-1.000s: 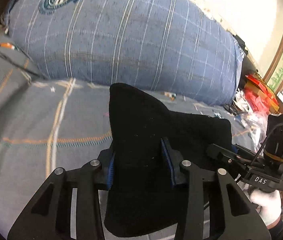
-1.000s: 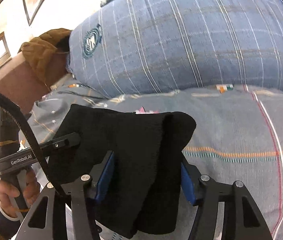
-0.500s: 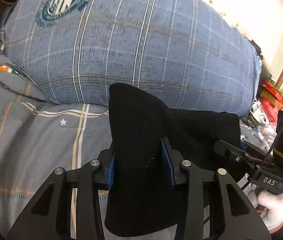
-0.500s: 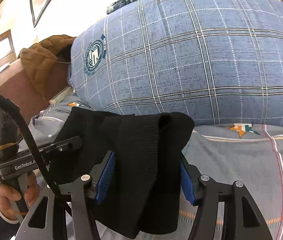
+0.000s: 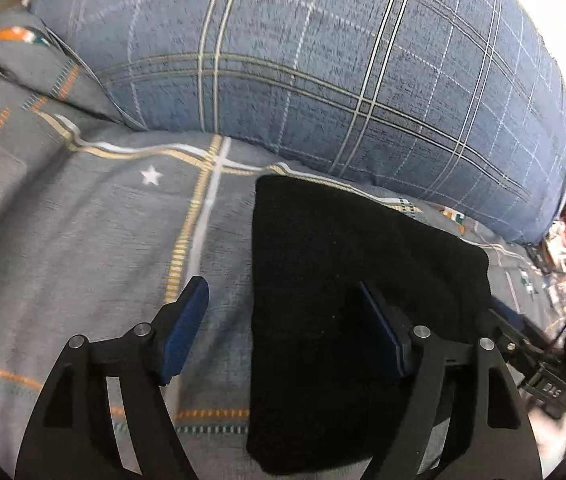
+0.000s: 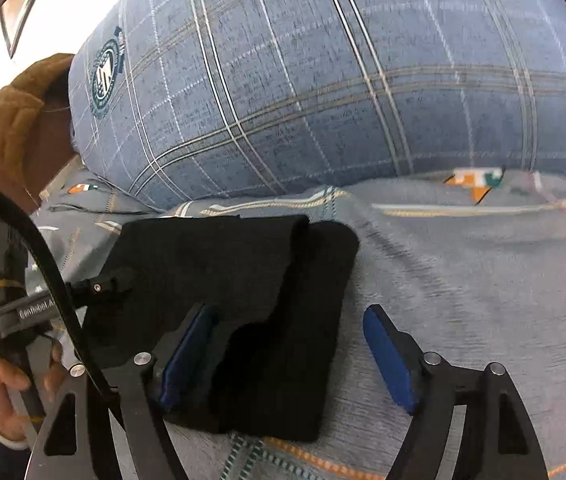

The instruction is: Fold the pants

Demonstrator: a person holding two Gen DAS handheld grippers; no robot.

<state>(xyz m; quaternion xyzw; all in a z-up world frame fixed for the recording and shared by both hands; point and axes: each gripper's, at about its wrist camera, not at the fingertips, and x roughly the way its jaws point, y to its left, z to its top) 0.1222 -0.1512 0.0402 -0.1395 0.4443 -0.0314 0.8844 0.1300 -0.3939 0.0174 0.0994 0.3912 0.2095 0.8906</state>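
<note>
The folded black knit pants (image 5: 355,312) lie flat on the grey patterned bedsheet (image 5: 83,248) between our spread fingers (image 6: 387,356), both grippers released so the fold settles.

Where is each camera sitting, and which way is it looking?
Left wrist view: sits on the left claw, looking forward over the black pants on the gray bedsheet toward the blue plaid pillow; its open fingers show, the other claw at right.
Right wrist view: sits on the right claw, facing the same pillow; open fingers show, plus the person's hand holding the left claw.
Shared: pants, bedsheet, pillow.
</note>
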